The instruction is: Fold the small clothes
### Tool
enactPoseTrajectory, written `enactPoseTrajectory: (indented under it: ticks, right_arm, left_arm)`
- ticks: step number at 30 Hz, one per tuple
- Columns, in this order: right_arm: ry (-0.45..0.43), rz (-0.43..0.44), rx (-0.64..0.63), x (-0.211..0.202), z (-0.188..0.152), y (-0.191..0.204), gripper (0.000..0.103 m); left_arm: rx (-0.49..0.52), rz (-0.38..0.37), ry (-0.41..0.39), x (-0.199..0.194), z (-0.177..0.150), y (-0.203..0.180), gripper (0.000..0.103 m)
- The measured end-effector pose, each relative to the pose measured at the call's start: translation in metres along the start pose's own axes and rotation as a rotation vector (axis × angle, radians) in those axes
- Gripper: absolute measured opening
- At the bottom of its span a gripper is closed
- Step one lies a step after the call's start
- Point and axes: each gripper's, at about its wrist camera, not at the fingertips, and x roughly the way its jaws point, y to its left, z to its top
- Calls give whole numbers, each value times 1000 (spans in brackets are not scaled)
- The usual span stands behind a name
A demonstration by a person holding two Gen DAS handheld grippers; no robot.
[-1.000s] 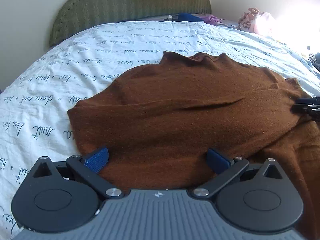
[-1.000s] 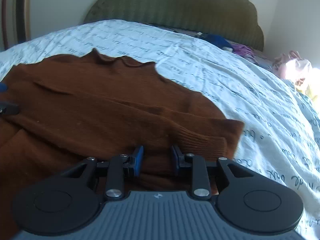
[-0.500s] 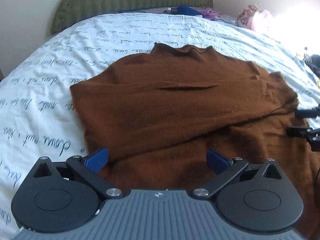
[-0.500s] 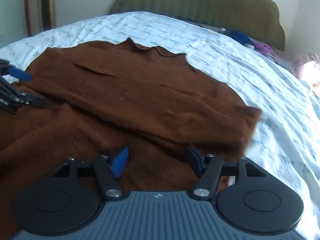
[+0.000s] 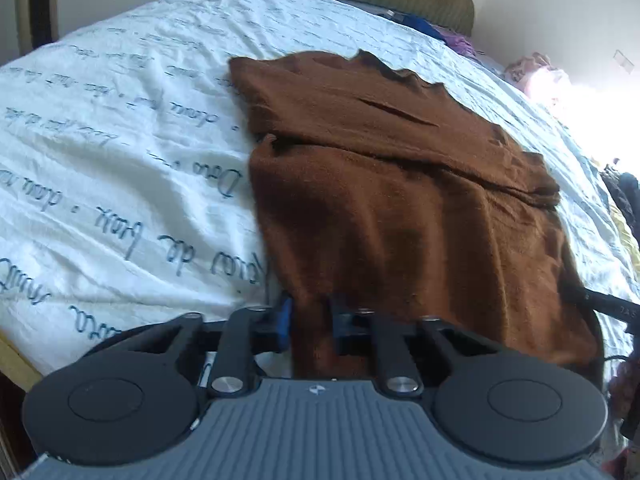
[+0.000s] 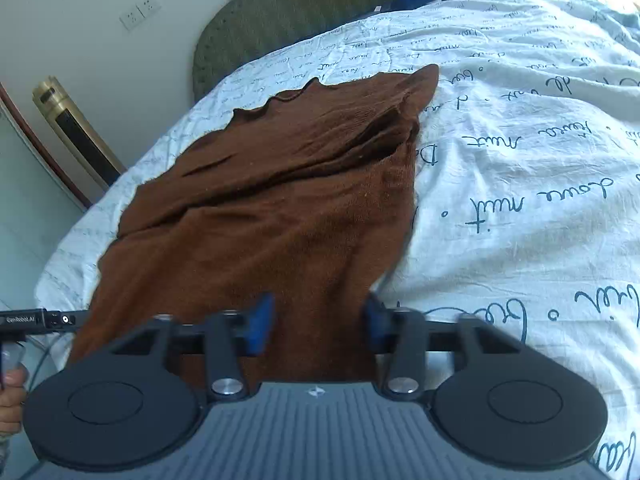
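A brown knit sweater [image 5: 400,200] lies flat on the bed, sleeves folded across its body, collar at the far end. My left gripper [image 5: 313,318] sits at the near left corner of the hem. Its jaws are closing, nearly together, with the fabric pinched between the blue pads. In the right wrist view the same sweater [image 6: 260,200] runs away from me. My right gripper [image 6: 319,322] is at the near right corner of the hem. Its jaws are closing but still stand apart and blurred, with the hem lying between them.
The white bedsheet [image 5: 120,160] with dark script covers the bed [image 6: 520,160]. A green headboard [image 6: 300,20] stands at the far end, with loose clothes [image 5: 536,72] near it. A gold tower unit [image 6: 72,128] stands by the wall. A hand [image 6: 10,392] shows at the left edge.
Both grippers pulled back from the folded sleeves to the sweater's near hem and rolled. The left jaws went from wide open to pinching the hem. The right jaws widened, then started narrowing.
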Motion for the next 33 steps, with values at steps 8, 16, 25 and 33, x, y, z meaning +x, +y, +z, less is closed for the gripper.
enactPoseTrajectory:
  ticks: [8,16,25,33]
  right_arm:
    - [-169,-63,0,-42,6,3,4]
    - [-81,-101,58,-30,-19,-29,4]
    - [-43,-8,112,-77,-70,3,90]
    - [-62,-42,-13,-74,-98,32,5]
  left_arm:
    - [10,-38,-32,-12,-1,25,3]
    - [-24,-99,-42,-42,-25,46,6]
    - [25,-242,-11,-41,-65,17,48]
    - [-10,-295,65,-46,-64,29,6]
